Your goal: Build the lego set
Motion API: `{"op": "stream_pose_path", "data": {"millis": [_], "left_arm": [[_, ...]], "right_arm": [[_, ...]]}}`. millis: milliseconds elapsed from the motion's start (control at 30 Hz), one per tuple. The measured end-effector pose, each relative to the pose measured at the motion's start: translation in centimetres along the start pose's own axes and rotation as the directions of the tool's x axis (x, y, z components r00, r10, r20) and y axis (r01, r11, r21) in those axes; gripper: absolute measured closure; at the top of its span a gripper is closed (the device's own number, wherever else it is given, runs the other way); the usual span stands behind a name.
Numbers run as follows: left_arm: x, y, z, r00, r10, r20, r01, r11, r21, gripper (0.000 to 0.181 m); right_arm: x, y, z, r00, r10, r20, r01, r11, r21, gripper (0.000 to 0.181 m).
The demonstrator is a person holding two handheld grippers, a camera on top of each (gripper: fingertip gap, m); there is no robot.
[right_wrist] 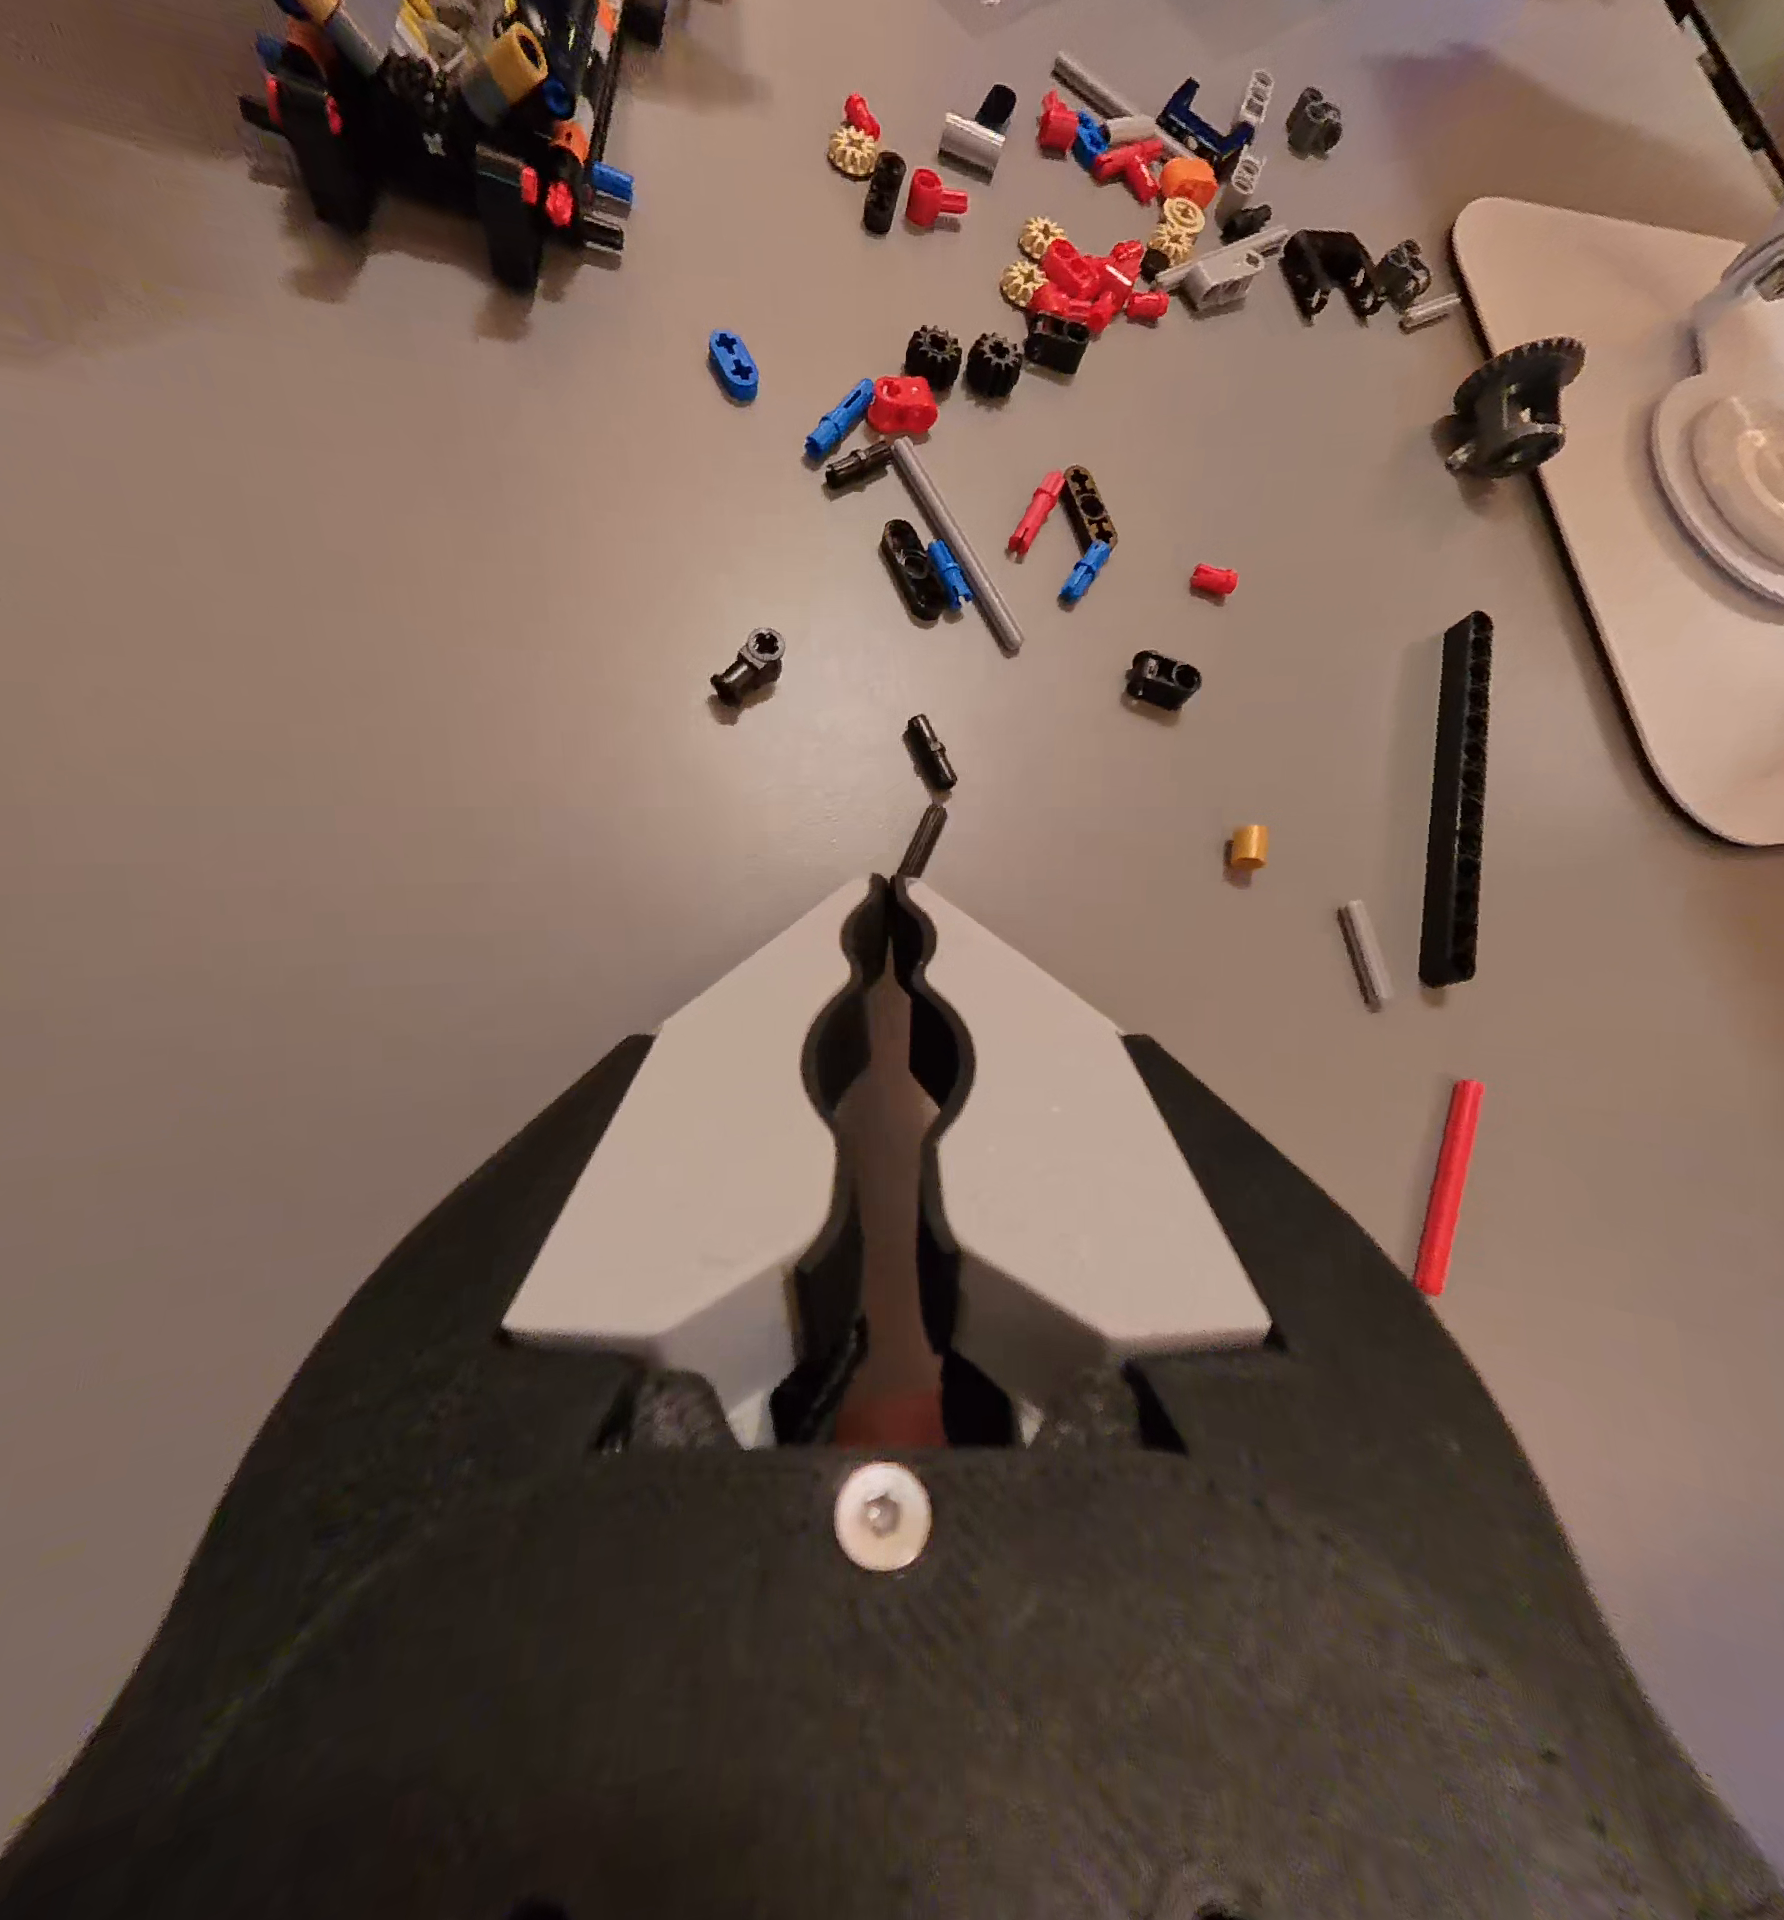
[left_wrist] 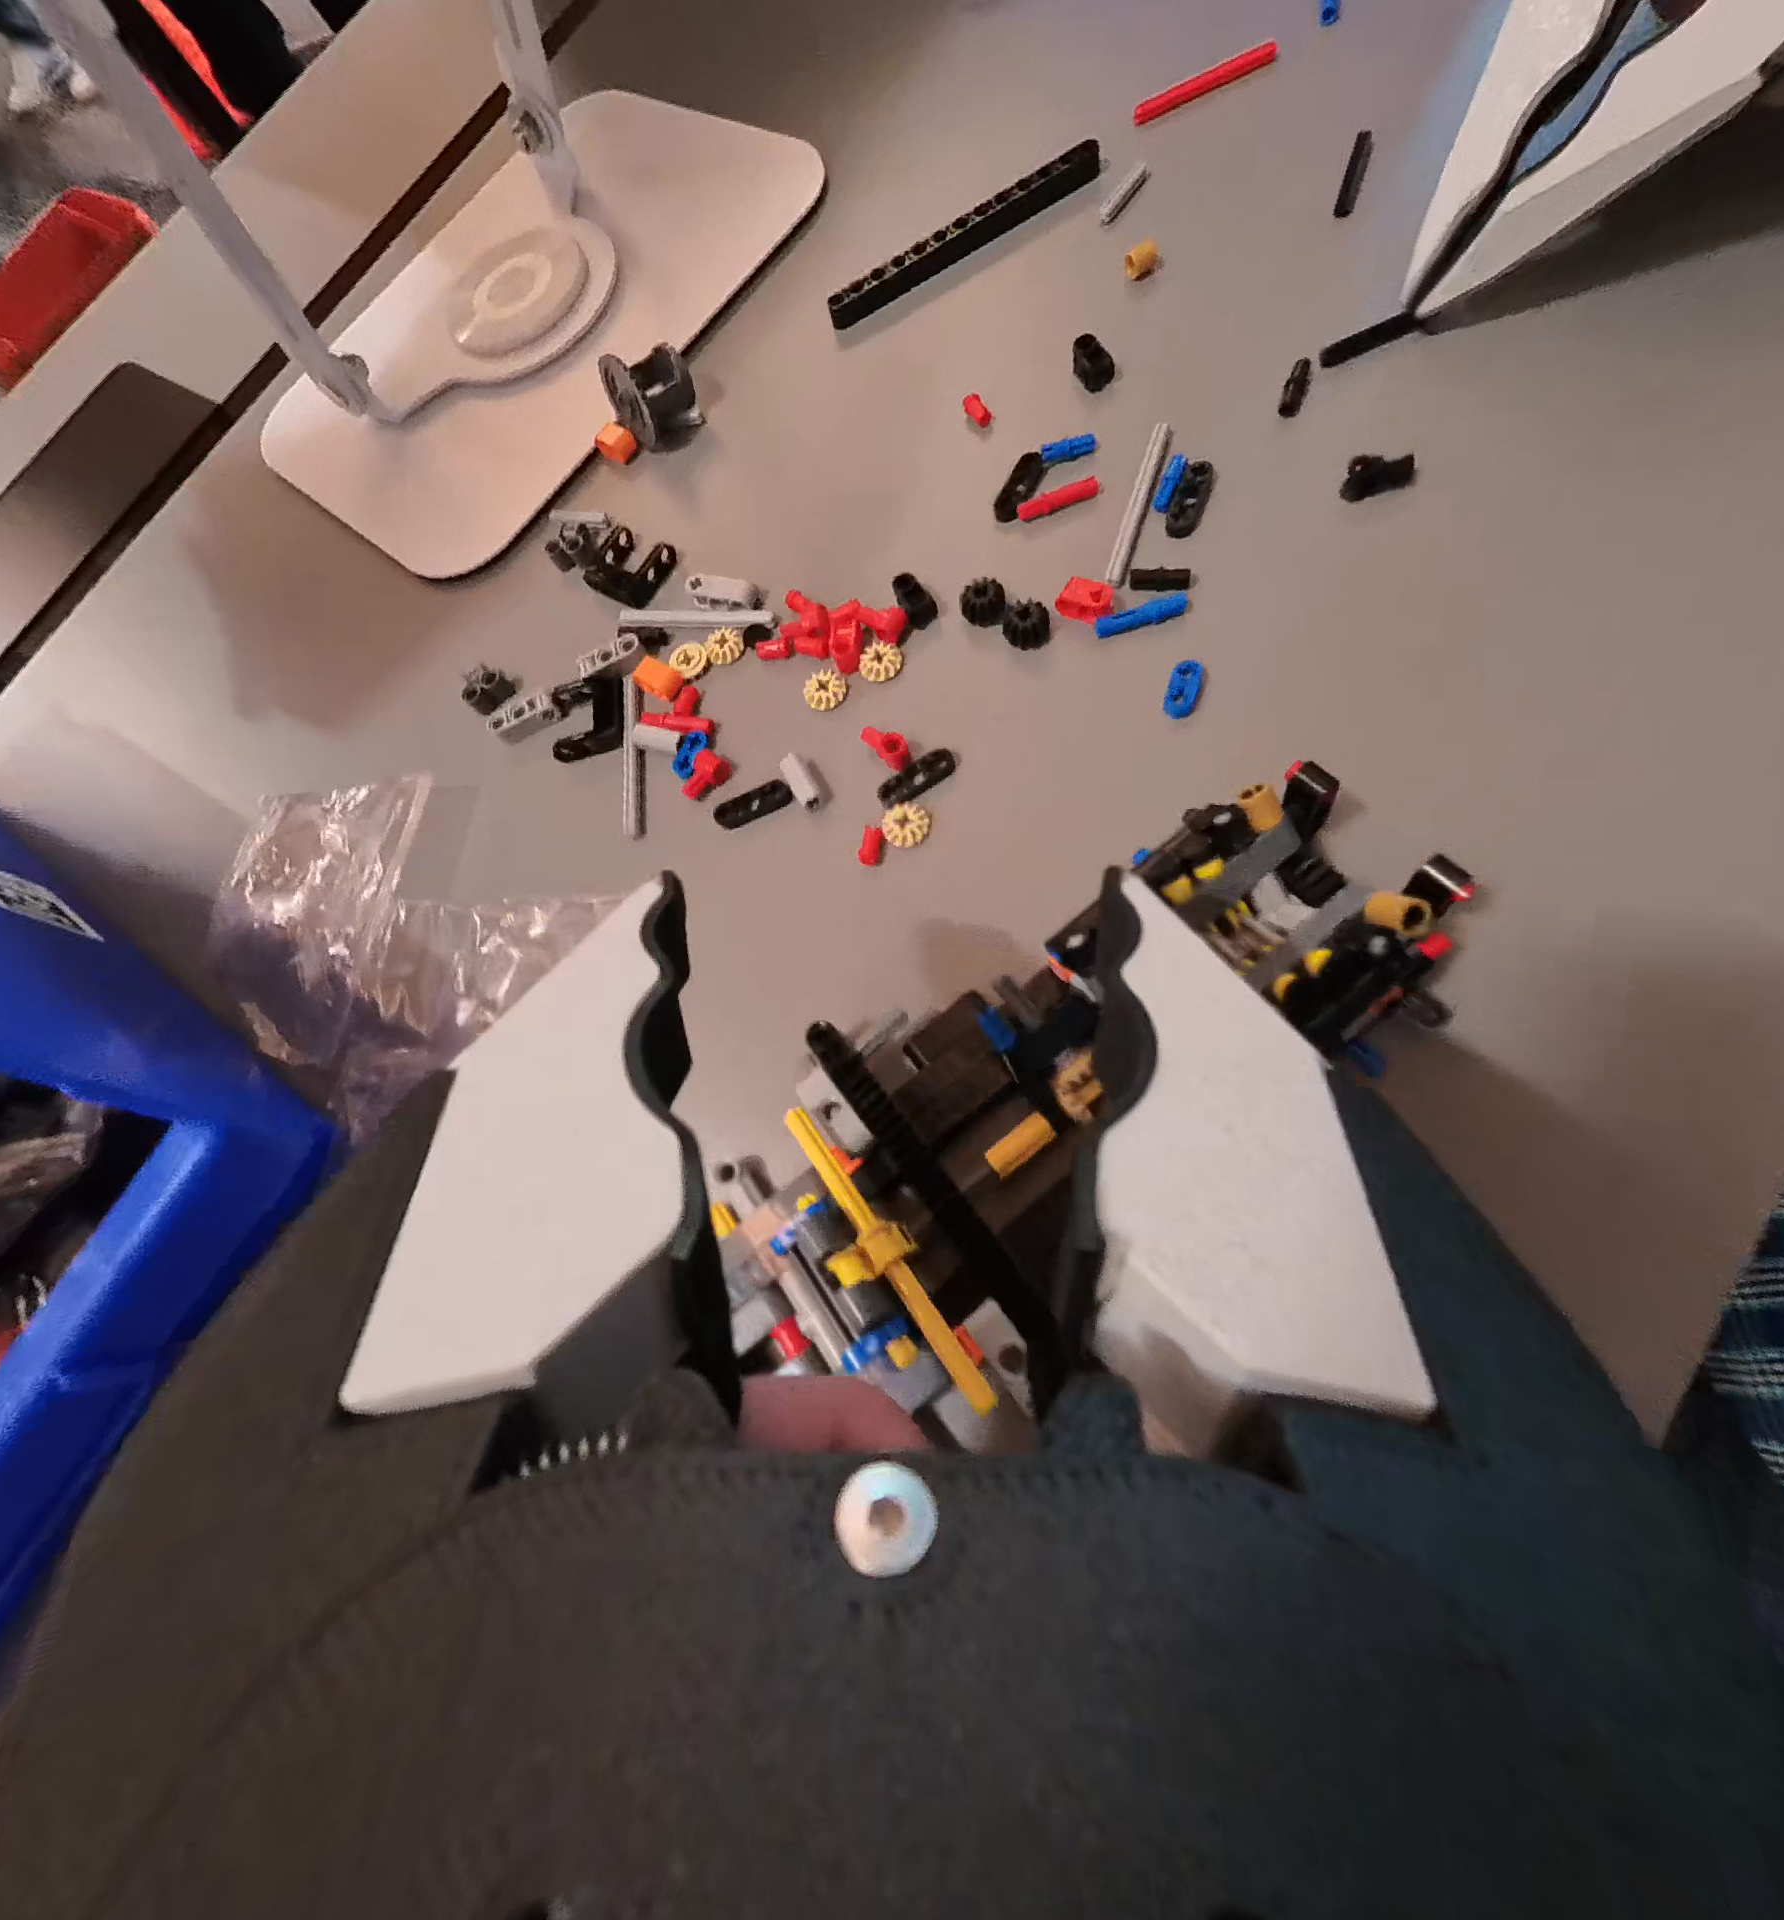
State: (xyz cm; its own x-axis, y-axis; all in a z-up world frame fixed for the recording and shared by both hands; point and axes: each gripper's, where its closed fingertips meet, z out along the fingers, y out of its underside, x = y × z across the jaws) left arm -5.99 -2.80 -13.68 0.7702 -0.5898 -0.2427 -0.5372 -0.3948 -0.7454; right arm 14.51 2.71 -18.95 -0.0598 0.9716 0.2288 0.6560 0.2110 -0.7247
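Note:
My left gripper (left_wrist: 893, 894) is shut on a partly built lego assembly (left_wrist: 929, 1164) of black, grey and yellow parts, held deep between its fingers above the grey table (left_wrist: 1542, 675). A second small assembly (left_wrist: 1303, 914) lies on the table just right of it and also shows in the right wrist view (right_wrist: 431, 114). My right gripper (right_wrist: 890, 883) is shut on a short black axle (right_wrist: 922, 840) that sticks out past its tips, low over the table. It also shows at the far right of the left wrist view (left_wrist: 1594, 156). Loose lego parts (left_wrist: 836, 634) lie scattered between the grippers.
A white lamp base (left_wrist: 555, 312) stands at the back left. A blue bin (left_wrist: 88, 1195) and a clear plastic bag (left_wrist: 348, 914) sit left of my left gripper. A long black beam (right_wrist: 1454, 800), a red axle (right_wrist: 1449, 1184) and a black pin (right_wrist: 932, 750) lie near my right gripper. The grippers' ends are close to 25 cm from one another.

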Motion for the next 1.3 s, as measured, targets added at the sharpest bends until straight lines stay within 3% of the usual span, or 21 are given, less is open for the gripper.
{"op": "stream_pose_path", "data": {"millis": [333,533,867,1167,1300], "left_arm": [[-5.3,-2.5,4.3,0.991,0.132,0.023,-0.13,0.987,-0.092,0.123],[-8.2,-3.7,7.4,0.99,0.141,-0.012,-0.142,0.986,-0.092,0.136],[-9.9,-4.5,10.9,0.982,0.17,-0.078,-0.177,0.979,-0.096,0.125],[-10.2,-3.7,11.5,0.978,0.173,-0.119,-0.188,0.973,-0.136,0.142],[-10.5,-2.4,10.5,0.987,0.152,-0.06,-0.161,0.965,-0.205,0.148]], "right_arm": [[0.8,-0.3,-0.2,1.0,0.005,-0.015,-0.005,0.999,0.04,0.174],[1.4,-0.6,-0.3,1.0,-0.003,-0.028,0.005,0.997,0.075,0.176],[1.5,-0.5,-0.1,1.0,0.018,-0.016,-0.017,0.997,0.077,0.174],[1.8,-0.6,-0.2,0.999,0.03,-0.028,-0.028,0.996,0.084,0.175],[1.8,-0.6,-0.2,0.999,0.038,-0.024,-0.036,0.996,0.087,0.175]]}}
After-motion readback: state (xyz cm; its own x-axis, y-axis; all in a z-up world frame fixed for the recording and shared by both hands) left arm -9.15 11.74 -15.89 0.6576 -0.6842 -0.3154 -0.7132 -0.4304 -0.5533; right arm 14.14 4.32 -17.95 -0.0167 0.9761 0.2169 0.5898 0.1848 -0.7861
